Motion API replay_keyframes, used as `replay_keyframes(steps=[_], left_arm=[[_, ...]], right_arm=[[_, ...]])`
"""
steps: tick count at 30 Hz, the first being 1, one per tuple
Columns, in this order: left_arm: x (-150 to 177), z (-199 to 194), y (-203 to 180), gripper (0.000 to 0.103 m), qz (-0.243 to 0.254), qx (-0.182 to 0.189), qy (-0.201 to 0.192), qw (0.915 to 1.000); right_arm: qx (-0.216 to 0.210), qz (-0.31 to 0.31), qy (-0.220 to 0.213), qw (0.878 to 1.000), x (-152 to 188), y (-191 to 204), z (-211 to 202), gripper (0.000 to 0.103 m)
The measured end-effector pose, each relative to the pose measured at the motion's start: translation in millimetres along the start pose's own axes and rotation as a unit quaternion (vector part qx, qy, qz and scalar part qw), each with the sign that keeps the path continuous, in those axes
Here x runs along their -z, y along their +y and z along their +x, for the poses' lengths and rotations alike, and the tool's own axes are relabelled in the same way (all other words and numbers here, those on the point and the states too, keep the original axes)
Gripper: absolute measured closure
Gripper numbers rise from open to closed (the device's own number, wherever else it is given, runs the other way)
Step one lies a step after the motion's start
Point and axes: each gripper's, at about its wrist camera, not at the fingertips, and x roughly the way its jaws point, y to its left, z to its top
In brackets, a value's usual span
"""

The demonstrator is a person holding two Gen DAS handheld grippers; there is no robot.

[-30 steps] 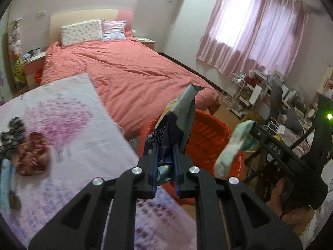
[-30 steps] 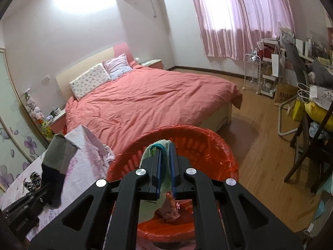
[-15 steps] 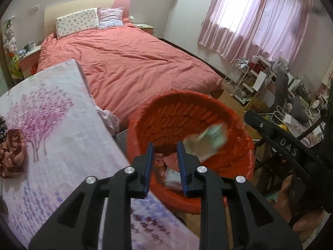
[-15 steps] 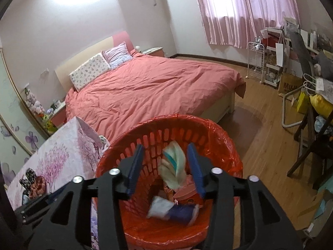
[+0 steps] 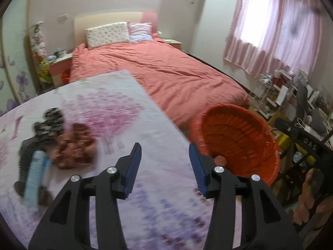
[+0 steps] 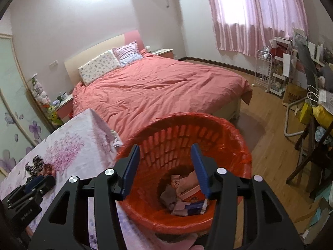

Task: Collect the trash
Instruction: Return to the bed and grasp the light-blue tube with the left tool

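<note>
1. Now both tools are empty: the left gripper point(image 5: 164, 156) has just been opening over the floral tablecloth point(image 5: 129, 129), nothing between its half-spread jaws.
2. The right gripper point(image 6: 165, 158) has likewise just been opening above the red slatted plastic basket point(image 6: 235, 133), where dropped wrappers point(image 6: 185, 200) lie.
3. Next, swing the left one towards the far-left clutter: a pale blue tube point(image 5: 35, 177) beside a brown crumpled bundle point(image 5: 75, 148).
4. Approach low, straddle one item, then close.
</note>
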Motion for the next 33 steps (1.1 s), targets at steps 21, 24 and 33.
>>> replay_keyframes(steps=[21, 24, 33], left_arm=[[57, -40, 168, 0.047, -0.082, -0.124, 0.004, 0.9889], [51, -29, 169, 0.054, -0.083, -0.115, 0.009, 0.9898], [42, 0, 176, 0.069, -0.081, -0.108, 0.029, 0.9904]], right_arm=[[-0.064, -0.11, 0.065, 0.99, 64, 114, 14, 0.052], [-0.067, -0.121, 0.073, 0.988, 71, 126, 19, 0.052], [-0.071, -0.139, 0.097, 0.983, 84, 145, 32, 0.052]])
